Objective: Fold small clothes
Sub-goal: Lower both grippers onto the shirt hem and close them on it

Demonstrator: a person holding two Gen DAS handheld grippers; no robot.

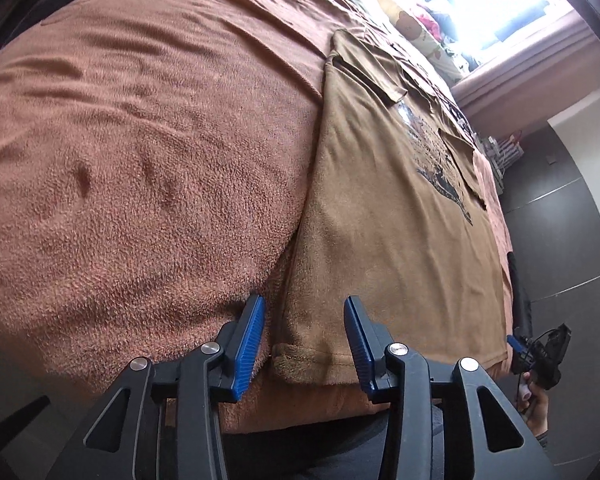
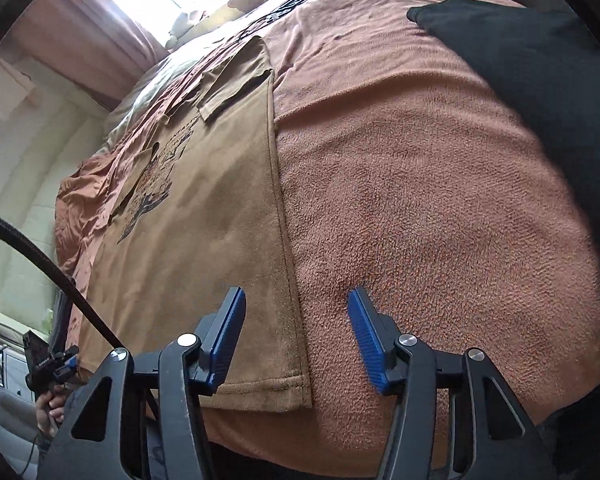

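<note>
A tan T-shirt (image 1: 384,216) with a dark print lies flat on a rust-brown fleece blanket (image 1: 148,152), its sleeves folded inward over the chest. My left gripper (image 1: 304,299) is open just above the shirt's near left hem corner, one blue pad on each side of the shirt's edge. My right gripper (image 2: 297,291) is also open and straddles the shirt's (image 2: 204,216) right side edge near the hem corner. The right-hand pad is over the bare blanket (image 2: 440,208). No pad presses on the cloth in either view.
The bed's near edge runs just below both grippers. A black cushion (image 2: 532,64) lies at the far right of the bed. Patterned pillows (image 1: 404,12) and a bright window lie beyond the shirt's collar. A black cable (image 2: 40,256) arcs in at the left.
</note>
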